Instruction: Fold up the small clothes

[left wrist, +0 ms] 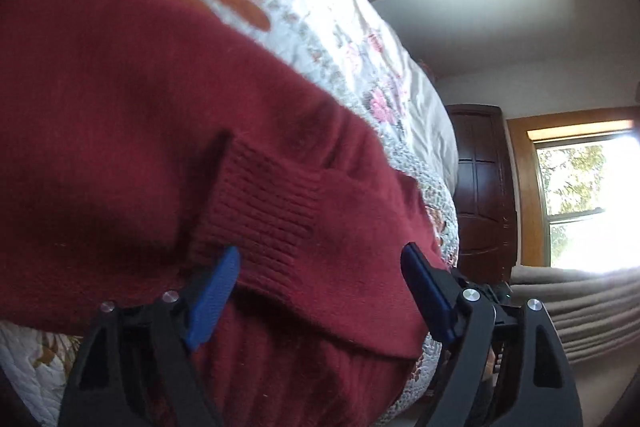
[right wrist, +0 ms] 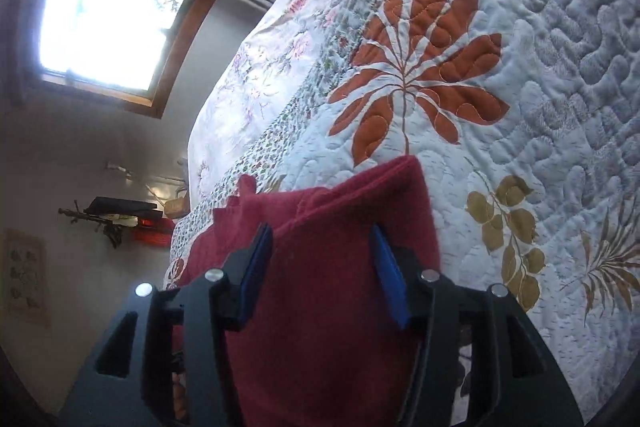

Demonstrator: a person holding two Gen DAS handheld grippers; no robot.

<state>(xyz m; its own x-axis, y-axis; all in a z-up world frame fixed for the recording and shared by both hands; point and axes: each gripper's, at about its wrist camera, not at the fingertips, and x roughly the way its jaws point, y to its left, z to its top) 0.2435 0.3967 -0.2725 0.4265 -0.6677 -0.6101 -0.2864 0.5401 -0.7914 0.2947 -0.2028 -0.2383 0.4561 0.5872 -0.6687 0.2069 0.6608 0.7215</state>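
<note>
Fuzzy matt red knit sweater; puffy stitched cotton quilt; glossy dark wooden door.

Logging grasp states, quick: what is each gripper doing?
Left gripper: open, red sweater between its fingers.
Right gripper: open around sweater fabric.

red sweater on quilted bed
</note>
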